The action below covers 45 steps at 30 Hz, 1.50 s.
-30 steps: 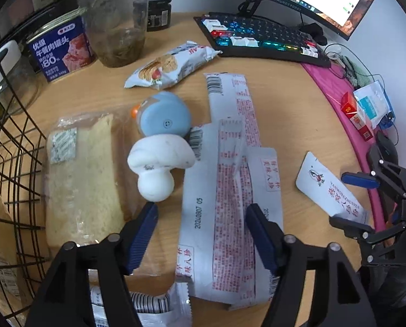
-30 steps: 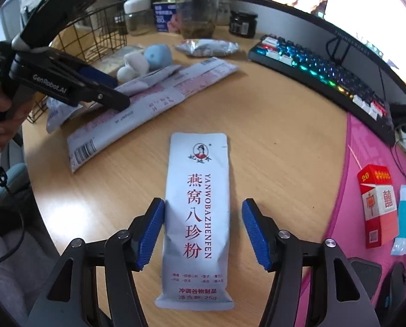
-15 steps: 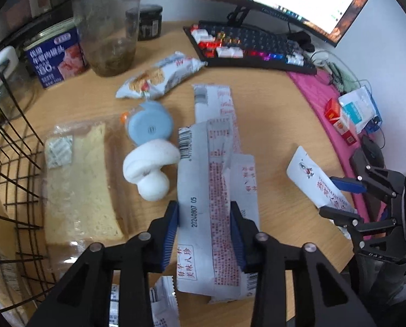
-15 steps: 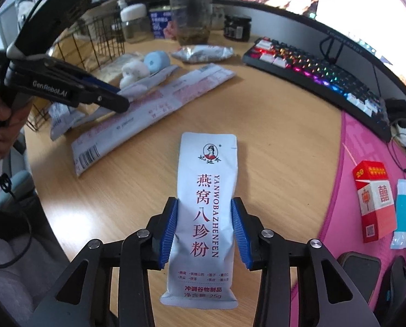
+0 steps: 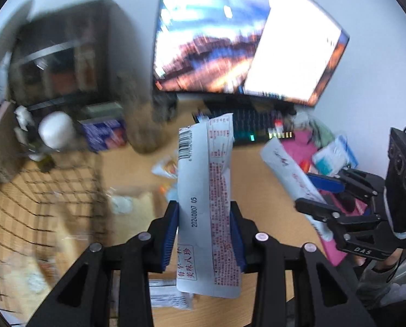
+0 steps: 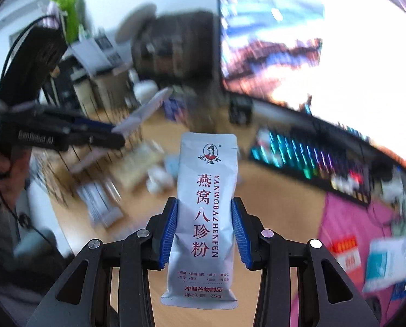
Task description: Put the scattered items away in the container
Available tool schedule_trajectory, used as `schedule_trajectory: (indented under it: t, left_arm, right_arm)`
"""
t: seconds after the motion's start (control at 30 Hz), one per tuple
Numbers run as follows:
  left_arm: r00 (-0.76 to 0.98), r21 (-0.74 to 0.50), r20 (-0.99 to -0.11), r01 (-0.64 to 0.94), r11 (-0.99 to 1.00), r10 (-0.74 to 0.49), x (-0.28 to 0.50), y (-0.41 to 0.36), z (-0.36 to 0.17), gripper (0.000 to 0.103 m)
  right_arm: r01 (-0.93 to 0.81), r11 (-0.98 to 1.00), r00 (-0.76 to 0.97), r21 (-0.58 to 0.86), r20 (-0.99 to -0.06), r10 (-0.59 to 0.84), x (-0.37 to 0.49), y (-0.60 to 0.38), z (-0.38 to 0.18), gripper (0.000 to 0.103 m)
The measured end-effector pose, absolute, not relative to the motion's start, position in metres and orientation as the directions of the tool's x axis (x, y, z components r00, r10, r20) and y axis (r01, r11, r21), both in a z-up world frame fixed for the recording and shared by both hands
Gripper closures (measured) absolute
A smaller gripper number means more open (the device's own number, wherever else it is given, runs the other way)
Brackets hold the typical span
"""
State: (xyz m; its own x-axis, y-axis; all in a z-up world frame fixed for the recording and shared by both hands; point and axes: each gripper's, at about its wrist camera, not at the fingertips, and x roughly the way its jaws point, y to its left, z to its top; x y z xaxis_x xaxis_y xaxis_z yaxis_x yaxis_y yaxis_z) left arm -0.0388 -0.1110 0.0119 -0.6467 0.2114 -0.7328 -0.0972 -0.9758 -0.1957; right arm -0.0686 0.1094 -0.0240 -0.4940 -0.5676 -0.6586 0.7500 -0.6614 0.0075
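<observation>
Left gripper (image 5: 204,230) pinches long sachet strip (image 5: 205,190) right of wire basket (image 5: 47,190) | right gripper (image 6: 204,230) pinches Yanwobazhenfen pouch (image 6: 203,218), also right | I judge risk: limp strip snags basket rim, slips.

Left tongs (image 5: 204,234) clamp long sachet strip (image 5: 207,204), raised beside wire basket (image 5: 47,190).

Left of the left gripper (image 5: 204,235), the wire basket (image 5: 47,190) is standing open-topped; a jar (image 5: 141,120) is blocking beyond it.
</observation>
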Motion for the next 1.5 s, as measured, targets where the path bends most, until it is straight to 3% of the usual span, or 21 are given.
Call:
schedule_trajectory:
  t: [0.27,0.6,0.67,0.7,0.73,0.77,1.2,1.5]
  left_arm:
    - [-0.712,-0.153,-0.702,0.104,-0.983,0.034,0.013,-0.209,0.041,0.063]
    - [-0.636,-0.196,-0.771,0.286,-0.938,-0.033,0.043,-0.300,-0.012,0.062]
    - [-0.641,-0.203,-0.767,0.285,-0.937,-0.029,0.046,-0.305,-0.013,0.061]
    - [-0.647,-0.203,-0.762,0.288,-0.936,-0.034,0.051,-0.306,-0.013,0.054]
    - [-0.649,-0.196,-0.759,0.295,-0.935,-0.045,0.052,-0.307,-0.012,0.042]
    - [-0.653,-0.195,-0.756,0.298,-0.934,-0.051,0.053,-0.309,-0.010,0.040]
    - [-0.685,-0.186,-0.726,0.281,-0.941,-0.061,0.063,-0.283,0.016,0.040]
    - [-0.711,-0.167,-0.704,0.183,-0.969,-0.013,0.050,-0.226,0.030,0.039]
  right_arm:
    - [0.869,-0.494,-0.397,0.016,-0.573,-0.717,-0.048,-0.010,0.035,0.062]
    - [0.931,-0.362,-0.239,0.052,-0.662,-0.710,-0.021,-0.141,0.001,0.062]
    - [0.932,-0.358,-0.231,0.055,-0.671,-0.705,-0.018,-0.151,-0.005,0.061]
    - [0.934,-0.355,-0.231,0.051,-0.670,-0.706,-0.015,-0.155,-0.006,0.060]
    - [0.934,-0.354,-0.235,0.046,-0.669,-0.705,-0.016,-0.154,-0.007,0.058]
    - [0.933,-0.359,-0.247,0.032,-0.669,-0.702,-0.014,-0.156,-0.007,0.055]
    - [0.903,-0.429,-0.329,0.026,-0.601,-0.728,-0.016,-0.114,0.024,0.051]
    - [0.808,-0.588,-0.475,0.030,-0.557,-0.682,-0.022,-0.026,0.046,0.051]
